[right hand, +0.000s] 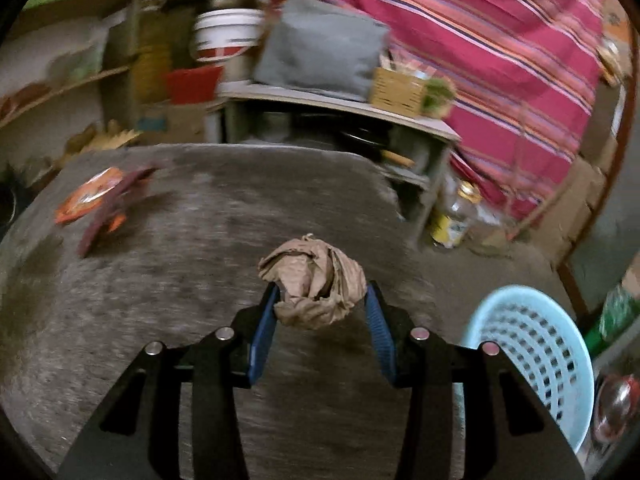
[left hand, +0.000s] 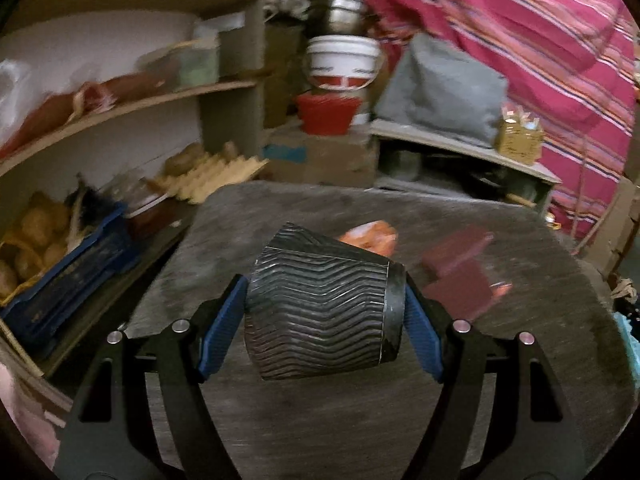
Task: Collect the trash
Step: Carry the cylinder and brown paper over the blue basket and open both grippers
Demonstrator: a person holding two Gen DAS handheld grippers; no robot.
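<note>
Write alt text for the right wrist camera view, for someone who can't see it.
The right gripper holds a crumpled brown paper ball above a dark table. A light blue perforated basket sits lower right; orange and maroon wrappers lie far left.

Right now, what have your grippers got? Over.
Left gripper holds black ribbed cup. Right gripper holds crumpled brown paper. Blue basket beside right gripper, nothing blocking.

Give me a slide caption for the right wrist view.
Right gripper carries a crumpled brown paper ball above the grey table, light-blue basket nearby.
</note>
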